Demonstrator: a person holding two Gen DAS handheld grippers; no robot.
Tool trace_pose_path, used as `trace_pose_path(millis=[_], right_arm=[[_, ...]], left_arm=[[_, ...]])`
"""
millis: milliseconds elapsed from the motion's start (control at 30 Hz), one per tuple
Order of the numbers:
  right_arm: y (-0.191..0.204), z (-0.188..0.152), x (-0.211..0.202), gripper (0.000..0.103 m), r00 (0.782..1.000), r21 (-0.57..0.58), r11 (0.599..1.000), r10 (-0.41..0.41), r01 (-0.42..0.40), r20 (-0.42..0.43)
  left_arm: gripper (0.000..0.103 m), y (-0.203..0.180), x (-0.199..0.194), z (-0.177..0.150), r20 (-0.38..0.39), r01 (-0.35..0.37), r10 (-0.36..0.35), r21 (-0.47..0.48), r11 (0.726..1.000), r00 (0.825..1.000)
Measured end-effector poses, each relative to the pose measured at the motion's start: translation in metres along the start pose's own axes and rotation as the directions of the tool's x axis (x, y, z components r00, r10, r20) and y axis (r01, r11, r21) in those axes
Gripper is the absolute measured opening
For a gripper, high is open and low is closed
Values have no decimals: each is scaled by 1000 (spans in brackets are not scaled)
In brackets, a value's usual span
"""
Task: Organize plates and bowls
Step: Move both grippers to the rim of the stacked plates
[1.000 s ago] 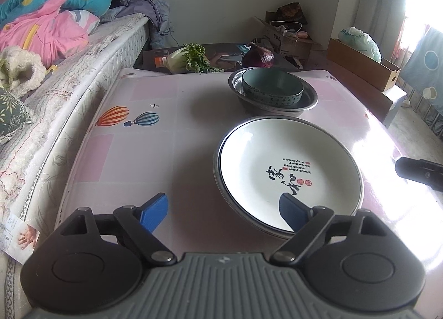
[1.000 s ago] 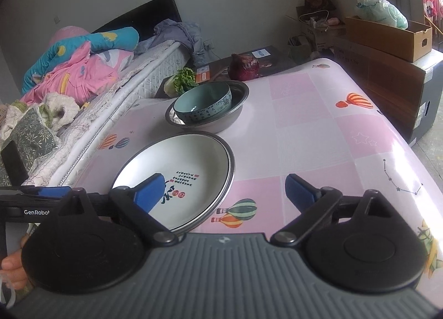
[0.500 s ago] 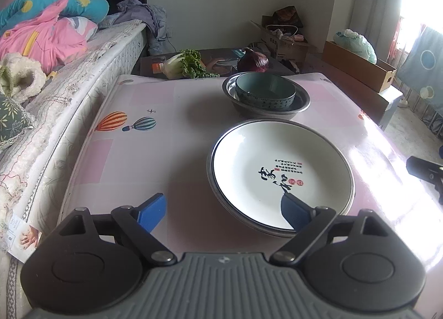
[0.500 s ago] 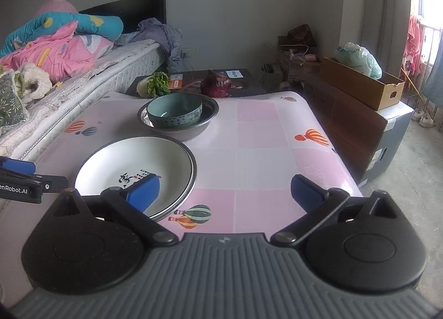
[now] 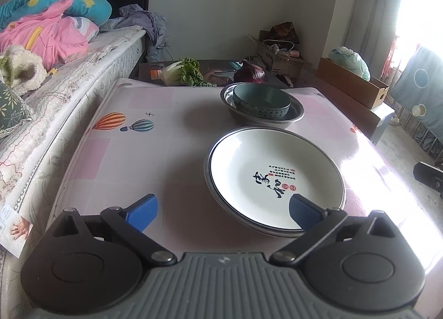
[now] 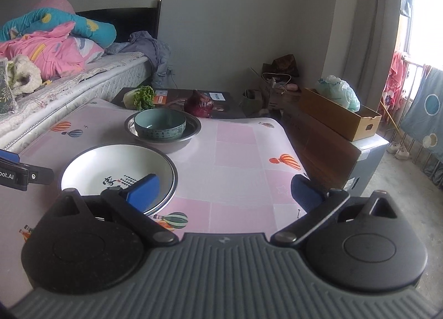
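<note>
**Hovering over the stacked plate, both hands free**

Looking along your left gripper (image 5: 223, 212), you have the white plate (image 5: 275, 177) just ahead and to the right of centre, its near rim passing under the right-hand finger while the other finger sits over bare bench (image 5: 133, 158). The fingers are opening towards their widest and nothing is between them; no pad presses on the rim. The plate sits nested in a metal plate (image 5: 207, 165) whose edge shows as a grey ring around it.

Further up the frame, just beyond the plate, the blue bowl (image 5: 261, 100) rests inside a metal bowl (image 5: 296, 114).

From your right gripper (image 6: 225, 191), the same plate (image 6: 110, 163) lies in the lower left of the frame, partly behind the left finger. These fingers are spread wide too and grip nothing. The left tool shows at the far left edge, near the plate's rim.

A plate has no long axis, so what matters is the rim: it lies nearest your left hand, on its right side. I judge both stacks already made, so there may be little left to pick up.
</note>
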State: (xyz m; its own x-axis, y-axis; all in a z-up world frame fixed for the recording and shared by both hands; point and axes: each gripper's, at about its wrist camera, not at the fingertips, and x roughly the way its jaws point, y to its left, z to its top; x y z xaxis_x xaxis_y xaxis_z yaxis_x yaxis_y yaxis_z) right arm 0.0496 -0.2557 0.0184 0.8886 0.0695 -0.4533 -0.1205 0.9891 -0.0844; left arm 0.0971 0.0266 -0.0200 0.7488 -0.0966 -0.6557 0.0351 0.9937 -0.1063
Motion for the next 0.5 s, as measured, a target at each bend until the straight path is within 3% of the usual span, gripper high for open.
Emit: trace_pose_path(millis=[367,500], right_arm=[[-6,-24,13,102,990,192,974,133,-123,-40],[-9,-28,28,102,979,261,950,194,-173,-56]], left_arm=[[103,3,1,-5,10,76,-76,-19,997,997],[103,8,3,-7,9,144,-144,-43,989,990]])
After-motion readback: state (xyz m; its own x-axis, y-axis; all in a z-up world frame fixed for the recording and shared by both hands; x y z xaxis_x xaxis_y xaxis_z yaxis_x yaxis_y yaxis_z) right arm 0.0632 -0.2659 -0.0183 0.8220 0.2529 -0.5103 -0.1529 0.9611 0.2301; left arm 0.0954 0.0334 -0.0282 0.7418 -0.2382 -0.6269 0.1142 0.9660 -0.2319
